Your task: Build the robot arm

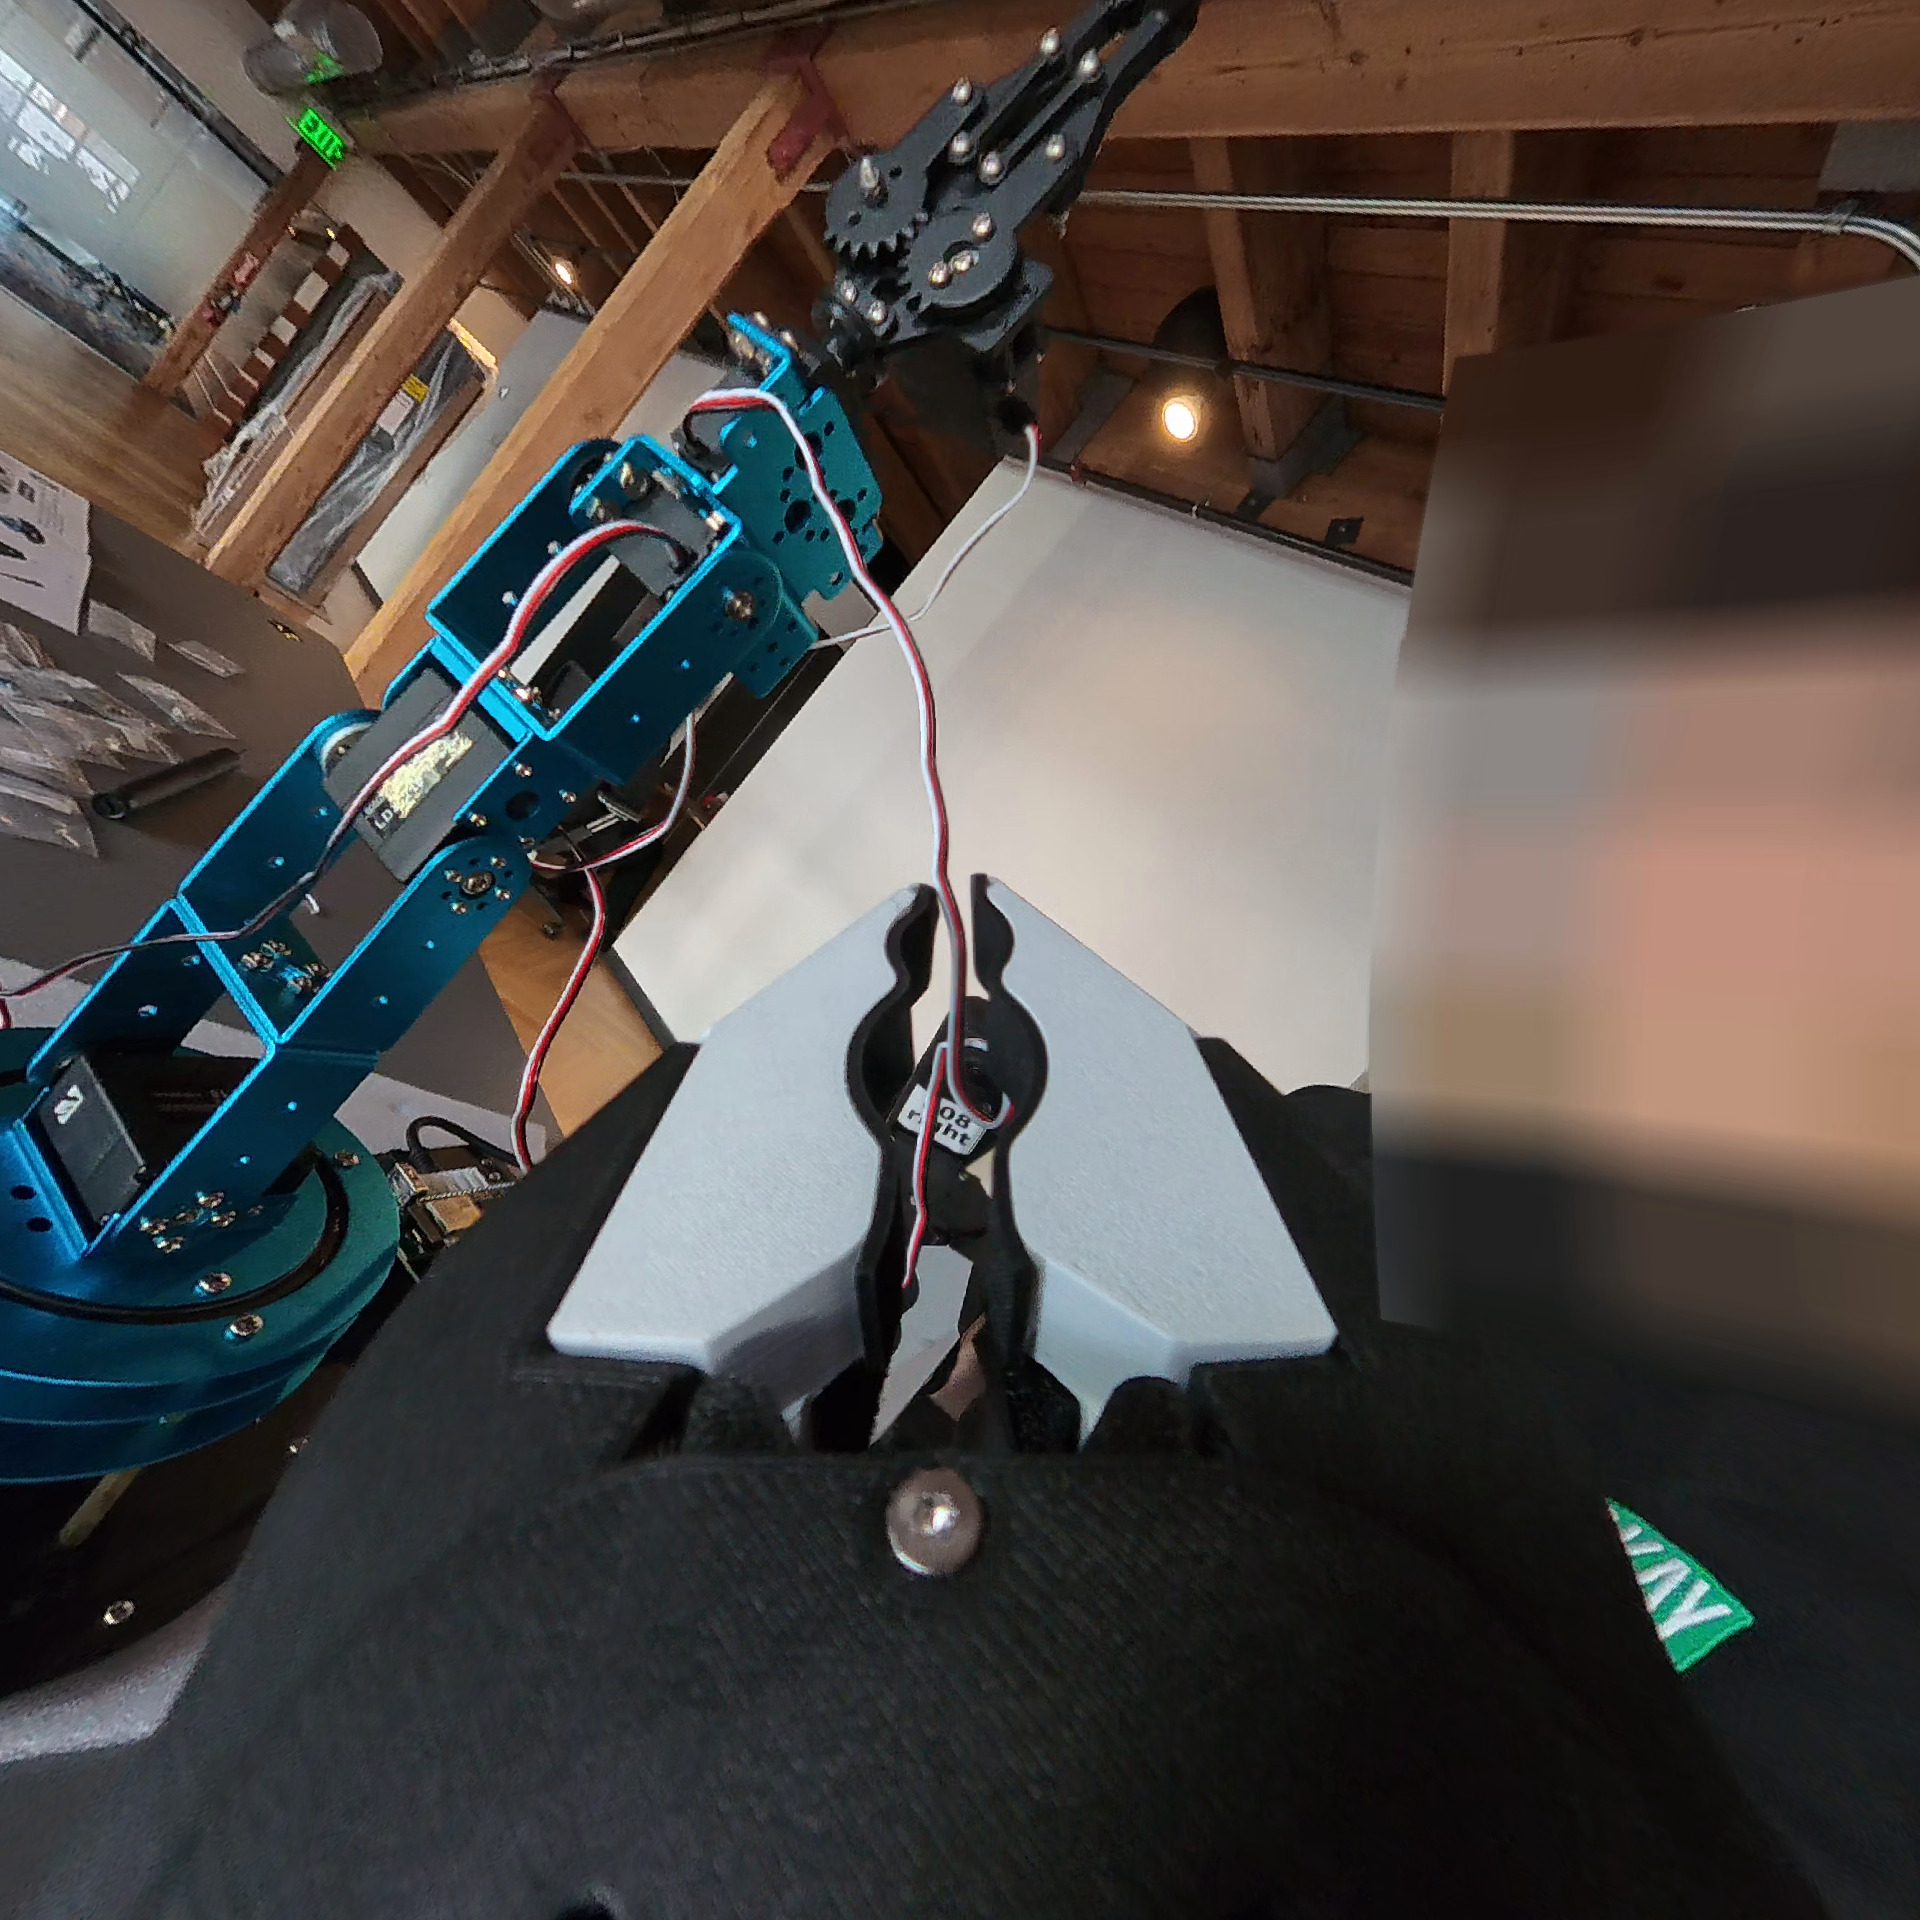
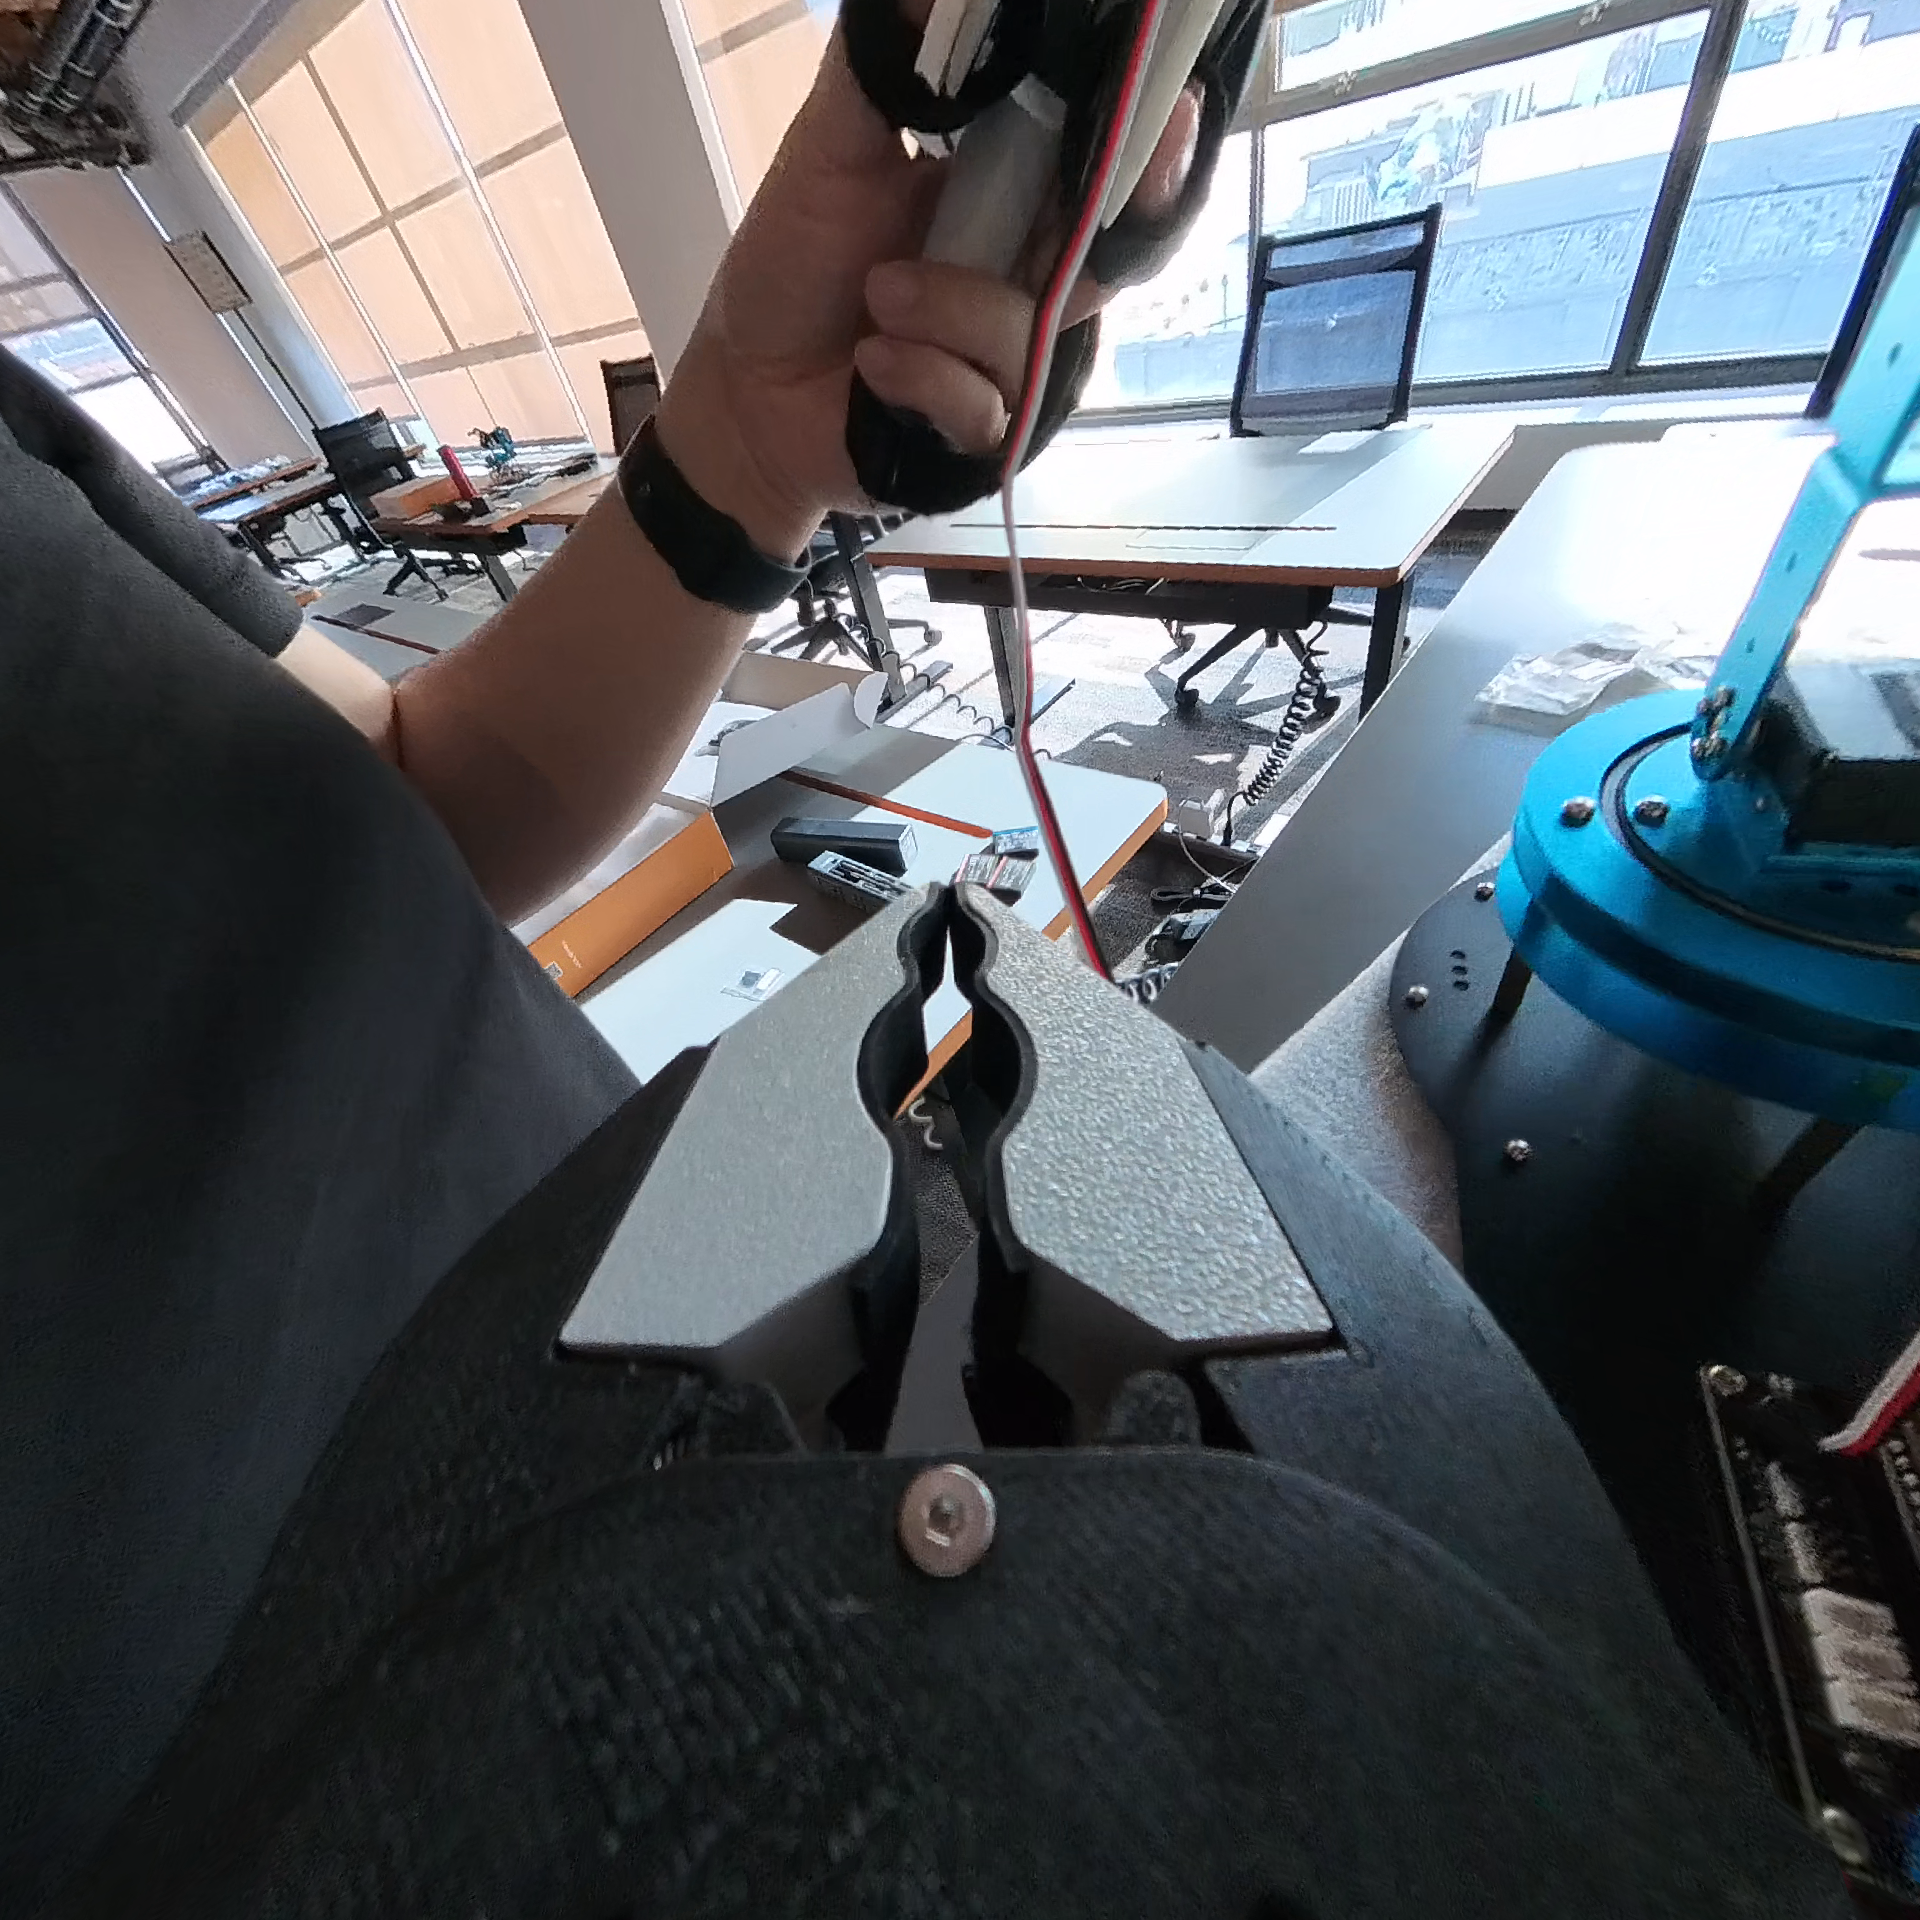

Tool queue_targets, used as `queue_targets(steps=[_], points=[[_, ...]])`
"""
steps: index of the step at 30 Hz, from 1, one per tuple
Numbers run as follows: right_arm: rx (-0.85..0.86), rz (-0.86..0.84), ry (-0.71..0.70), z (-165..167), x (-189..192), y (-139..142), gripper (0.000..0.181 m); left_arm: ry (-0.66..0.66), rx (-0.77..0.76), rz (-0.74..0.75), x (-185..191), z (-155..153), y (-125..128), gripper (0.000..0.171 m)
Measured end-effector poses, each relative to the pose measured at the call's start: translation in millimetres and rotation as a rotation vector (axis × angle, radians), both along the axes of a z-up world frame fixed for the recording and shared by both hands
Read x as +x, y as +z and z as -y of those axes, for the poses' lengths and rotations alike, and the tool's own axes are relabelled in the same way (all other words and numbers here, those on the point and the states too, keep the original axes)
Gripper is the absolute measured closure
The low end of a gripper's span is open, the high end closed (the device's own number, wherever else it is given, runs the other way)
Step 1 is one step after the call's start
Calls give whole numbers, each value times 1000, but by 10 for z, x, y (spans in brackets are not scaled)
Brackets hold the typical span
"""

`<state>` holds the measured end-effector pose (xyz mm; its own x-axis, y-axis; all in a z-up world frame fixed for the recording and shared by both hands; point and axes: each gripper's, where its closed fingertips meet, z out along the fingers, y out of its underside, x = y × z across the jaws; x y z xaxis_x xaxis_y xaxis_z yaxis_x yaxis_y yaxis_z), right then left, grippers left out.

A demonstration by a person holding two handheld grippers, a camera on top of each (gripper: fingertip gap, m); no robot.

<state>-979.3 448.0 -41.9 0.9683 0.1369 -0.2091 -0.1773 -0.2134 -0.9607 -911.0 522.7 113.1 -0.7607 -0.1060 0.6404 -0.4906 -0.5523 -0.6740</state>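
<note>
My left gripper (image 1: 953,891) has its grey fingers (image 1: 790,1122) nearly together on a thin red, white and black servo wire (image 1: 940,727). The wire runs up to a blue metal robot arm (image 1: 468,779) with a black claw (image 1: 966,208) on top. My right gripper (image 2: 951,904) is shut and empty, with its tips touching. In the right wrist view the same wire (image 2: 1023,644) hangs down from a hand (image 2: 790,343) and passes behind the right finger (image 2: 1122,1143). The arm's blue round base (image 2: 1714,914) stands close on the right.
The arm stands on a black base plate (image 2: 1558,1091) beside a circuit board (image 2: 1829,1610). Several small plastic bags (image 1: 83,727) and a black tool (image 1: 166,784) lie on the grey table. A person's dark shirt (image 2: 208,935) fills the left. An orange box (image 2: 634,904) and desks (image 2: 1195,499) lie beyond. There is about 20 cm between the tips of the two grippers.
</note>
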Motion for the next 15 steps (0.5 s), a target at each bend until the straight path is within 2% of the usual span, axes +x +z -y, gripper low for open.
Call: queue_targets(steps=[1, 9, 15], points=[[-2, -13, -2, 9, -18, -22, 181, -5, 8, -4, 2, 16, -19, 165], [-10, -67, 3, 70, -123, -107, 181, 2, 30, -37, 72, 74, -180, 152], [-29, -77, 3, 131, -122, -159, 181, 31, 11, -57, 69, 8, -246, 150]])
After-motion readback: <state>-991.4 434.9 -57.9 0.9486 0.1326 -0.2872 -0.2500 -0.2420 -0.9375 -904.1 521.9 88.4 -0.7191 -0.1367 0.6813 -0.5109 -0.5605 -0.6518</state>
